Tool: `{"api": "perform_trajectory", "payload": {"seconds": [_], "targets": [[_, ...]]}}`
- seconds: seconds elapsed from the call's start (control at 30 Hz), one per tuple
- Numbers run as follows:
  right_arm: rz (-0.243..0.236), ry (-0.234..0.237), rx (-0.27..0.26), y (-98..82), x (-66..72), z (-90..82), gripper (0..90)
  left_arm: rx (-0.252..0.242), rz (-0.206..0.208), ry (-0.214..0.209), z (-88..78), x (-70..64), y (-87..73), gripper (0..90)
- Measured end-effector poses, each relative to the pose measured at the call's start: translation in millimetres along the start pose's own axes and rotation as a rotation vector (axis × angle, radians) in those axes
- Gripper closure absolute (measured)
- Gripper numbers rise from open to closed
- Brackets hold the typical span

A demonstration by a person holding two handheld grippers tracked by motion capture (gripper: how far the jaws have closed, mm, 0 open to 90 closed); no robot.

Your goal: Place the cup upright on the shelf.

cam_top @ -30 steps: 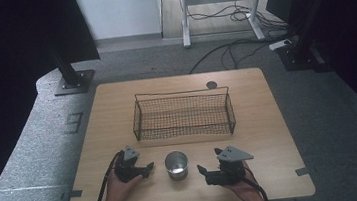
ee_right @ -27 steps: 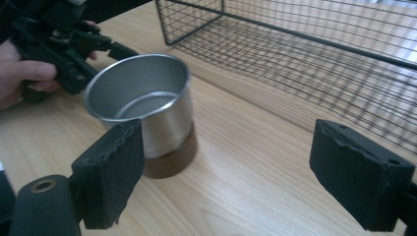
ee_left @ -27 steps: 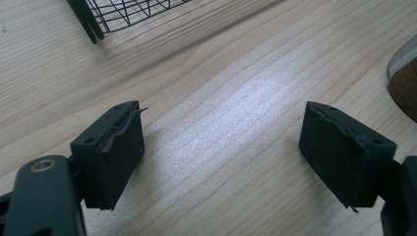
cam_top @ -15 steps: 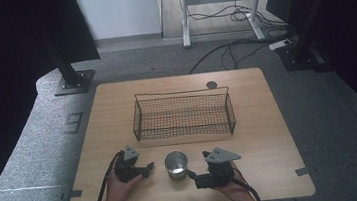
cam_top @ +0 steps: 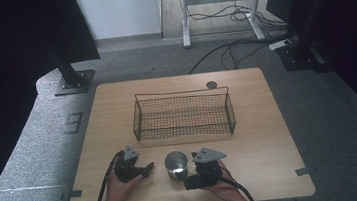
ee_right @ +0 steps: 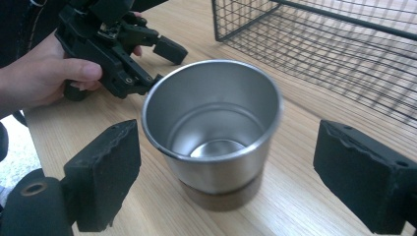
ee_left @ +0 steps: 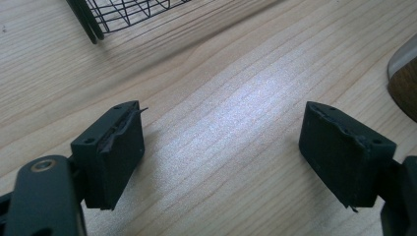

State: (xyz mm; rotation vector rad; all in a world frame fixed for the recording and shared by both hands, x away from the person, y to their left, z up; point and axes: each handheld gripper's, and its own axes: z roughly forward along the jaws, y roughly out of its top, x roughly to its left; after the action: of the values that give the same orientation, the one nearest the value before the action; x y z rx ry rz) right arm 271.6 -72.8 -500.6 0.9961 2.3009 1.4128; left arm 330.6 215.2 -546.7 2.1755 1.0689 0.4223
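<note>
Cup [ee_right: 212, 132]: upright on counter [cam_top: 269, 121], near wire basket [cam_top: 183, 115]
Right hand-held gripper [ee_right: 223, 182]: moved in since earlier, jaws just opened wider, straddling cup, not gripping
Left hand-held gripper [ee_left: 221, 152]: open, empty
Meaning: grasp about ready

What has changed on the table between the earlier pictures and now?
The right gripper slid leftward toward the steel cup, and its jaws have just been opening; the cup now stands between them, not yet gripped. The left gripper, the cup and the wire basket stayed where they were.
</note>
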Motion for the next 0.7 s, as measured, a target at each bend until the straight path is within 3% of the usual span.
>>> {"api": "perform_trajectory", "payload": {"seconds": [0.5,0.63,0.7], "targets": [[-0.036,0.001,0.041,5.6,9.8,33.5,6.0,0.000,0.001,0.000,-0.1,-0.1,0.0,17.3],[-0.046,-0.022,0.051,4.7,11.3,42.0,8.8,0.000,0.000,-0.001,0.0,0.1,0.0,17.3],[-0.060,-0.045,0.050,2.7,11.4,44.5,14.3,0.000,0.000,-0.001,0.0,0.0,0.0,17.4]]}}
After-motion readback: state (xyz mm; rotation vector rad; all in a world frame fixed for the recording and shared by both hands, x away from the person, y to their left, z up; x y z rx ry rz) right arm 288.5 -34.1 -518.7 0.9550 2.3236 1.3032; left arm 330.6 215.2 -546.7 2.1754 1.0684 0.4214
